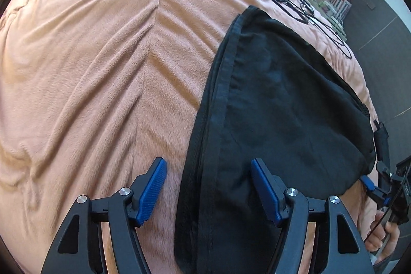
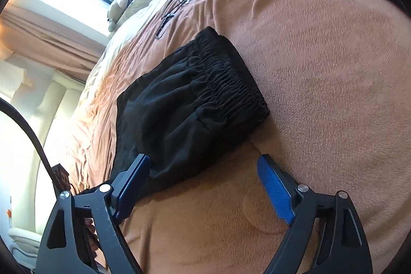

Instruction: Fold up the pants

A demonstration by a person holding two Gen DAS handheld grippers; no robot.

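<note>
Folded black pants (image 2: 190,96) lie on the blanket (image 1: 90,81), both grippers (image 1: 208,186) (image 2: 203,186) gaping, empty

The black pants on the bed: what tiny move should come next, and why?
Probably lower the left gripper and close it on the pants edge. Its jaws are open with that dark seam between them, and the right gripper is open too, holding nothing. The pants lie partly folded on the blanket.

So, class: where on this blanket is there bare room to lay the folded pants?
Bare blanket lies left of the pants in the left view, and beyond their waistband in the right view. It is crowded by the cables at the far edge.
</note>
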